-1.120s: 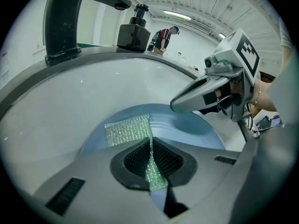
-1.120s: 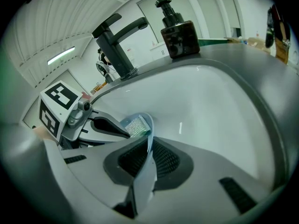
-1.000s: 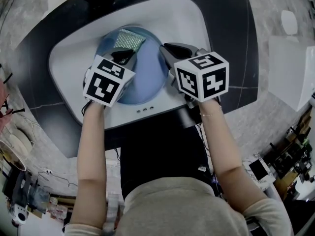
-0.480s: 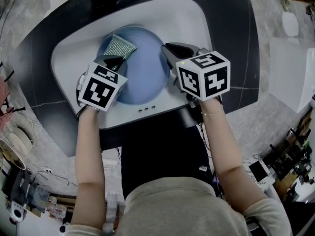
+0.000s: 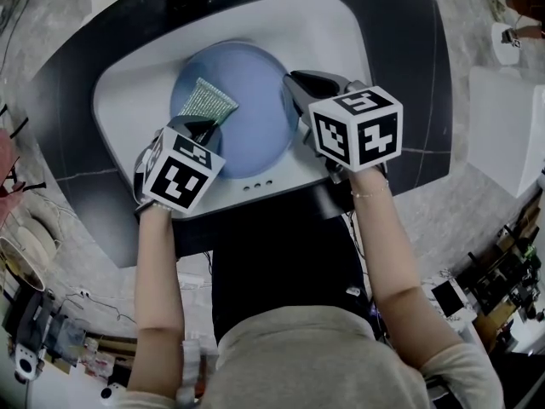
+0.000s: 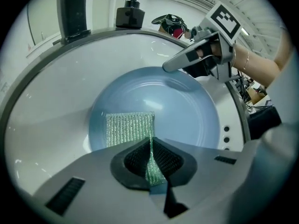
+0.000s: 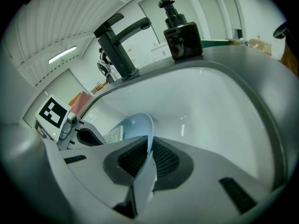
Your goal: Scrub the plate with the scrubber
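At frame bottom the left gripper [image 6: 150, 146] clamped an edge of the green mesh scrubber [image 6: 128, 129] — soft, limp, best pinched there — spread centre-left on the round pale-blue plate [image 6: 184, 113], likely stiff, slick and breakable, its right rim nipped by the right gripper [image 7: 148, 147] in the white sink [image 6: 42, 118].

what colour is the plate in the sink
Pale blue. The plate shows best in the left gripper view.
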